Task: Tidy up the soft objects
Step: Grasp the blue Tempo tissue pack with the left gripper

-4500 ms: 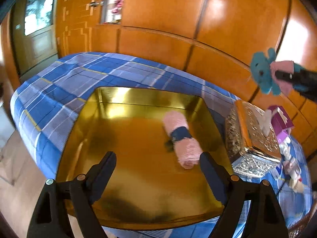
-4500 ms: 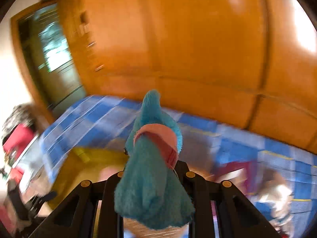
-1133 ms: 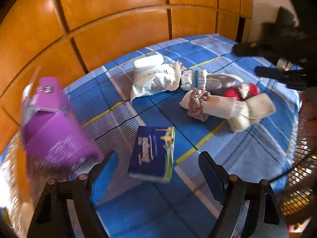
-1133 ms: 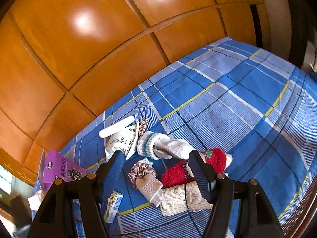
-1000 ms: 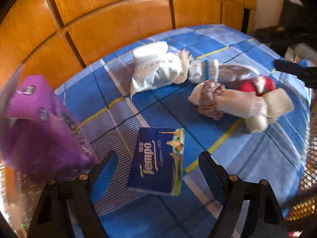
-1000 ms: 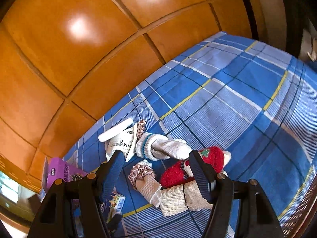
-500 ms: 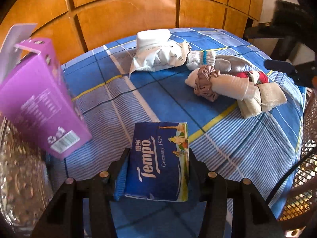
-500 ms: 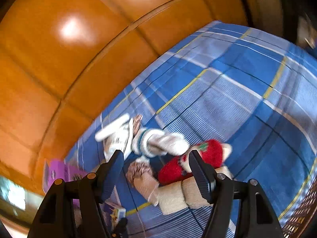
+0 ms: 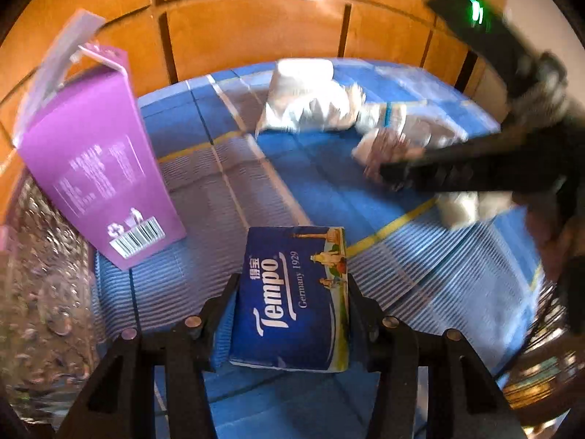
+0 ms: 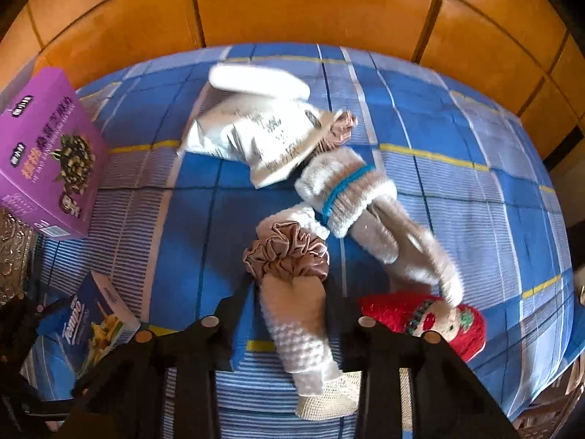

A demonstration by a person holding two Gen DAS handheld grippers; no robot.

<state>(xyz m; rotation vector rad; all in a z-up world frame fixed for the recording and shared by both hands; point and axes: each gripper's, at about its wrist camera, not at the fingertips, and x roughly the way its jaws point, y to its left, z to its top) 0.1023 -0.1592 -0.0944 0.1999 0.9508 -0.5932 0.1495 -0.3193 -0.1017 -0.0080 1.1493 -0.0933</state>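
Left gripper (image 9: 290, 314) is clamping the tissue pack (image 9: 292, 300); right gripper (image 10: 289, 314) fingers are closing around the rolled cloth (image 10: 298, 325), risking snagging the scrunchie (image 10: 287, 252).

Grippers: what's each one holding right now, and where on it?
The left gripper clamps the Tempo tissue pack across its long sides, near the closer end. The right gripper is closing around the white rolled cloth, below its brown scrunchie.

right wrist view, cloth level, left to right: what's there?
Purple cardboard box → blue Tempo tissue pack → white towel roll with brown scrunchie → red knitted doll.
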